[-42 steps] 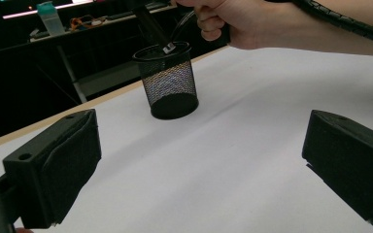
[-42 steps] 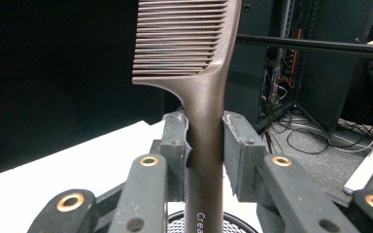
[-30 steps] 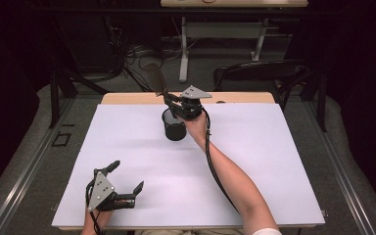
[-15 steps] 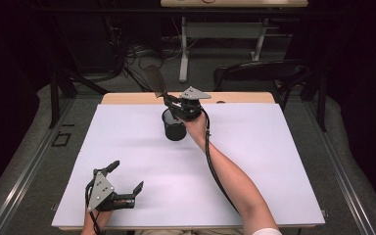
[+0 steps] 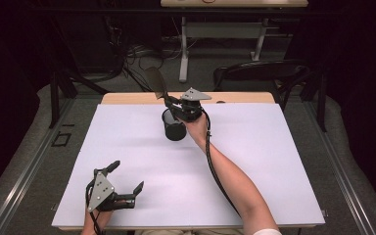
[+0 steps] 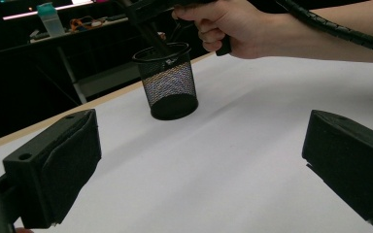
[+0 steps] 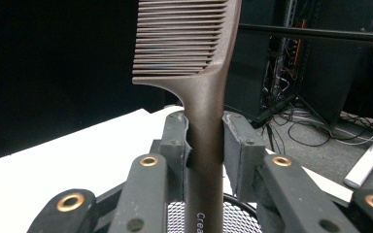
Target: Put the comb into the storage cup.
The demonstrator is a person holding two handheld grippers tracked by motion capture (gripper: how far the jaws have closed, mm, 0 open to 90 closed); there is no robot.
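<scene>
Left gripper (image 5: 127,185): near the front edge of the white table cover (image 5: 274,161), held in a hand; jaws spread wide, nothing between them.
Left pads (image 6: 73,160): black, well apart, bare white surface in the gap; mesh cup and other hand seen far ahead of them.
Right forearm (image 5: 235,181): stretched from the near edge toward the far middle, cable alongside.
Right gripper (image 5: 169,100): raised just above the cup's rim, grey plate on top; jaws clamped on the comb handle.
Right pads (image 7: 240,150): pressed against both sides of the handle, below the teeth.
Comb (image 7: 199,58): brown, upright between the pads, teeth above and beyond them; lower handle running down toward the cup opening.
Mesh cup (image 5: 174,126): black, upright on the cover, directly beneath the right fingers.
Chair (image 5: 259,73): dark, on the floor beyond the far table edge.
</scene>
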